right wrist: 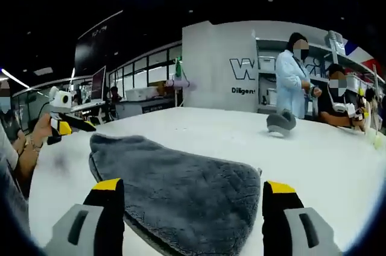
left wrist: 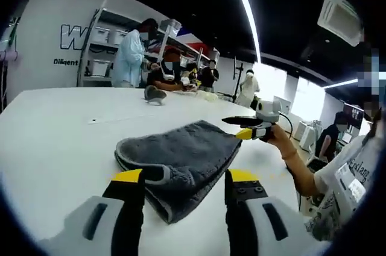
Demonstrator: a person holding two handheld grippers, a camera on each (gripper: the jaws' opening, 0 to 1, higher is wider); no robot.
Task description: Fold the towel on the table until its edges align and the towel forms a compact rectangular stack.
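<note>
A grey towel [left wrist: 181, 156] lies folded on the white table [left wrist: 60, 135], its thick folded edge facing my left gripper [left wrist: 185, 177]. That gripper is open, with a jaw on each side of the towel's near corner and nothing held. A hand holds my right gripper [left wrist: 237, 127] above the towel's right corner. In the right gripper view the towel [right wrist: 181, 177] spreads out just past my open right gripper [right wrist: 193, 187], whose jaws stand wide apart. At that view's left, the left gripper [right wrist: 81, 124] hovers by the towel's far corner.
A small grey object [left wrist: 155, 94] sits farther back on the table [right wrist: 325, 165], also seen as the grey object [right wrist: 281, 123]. Several people [left wrist: 129, 57] stand or sit at the table's far side by shelves [left wrist: 99, 51]. The holder's arm [left wrist: 295, 168] is at the right table edge.
</note>
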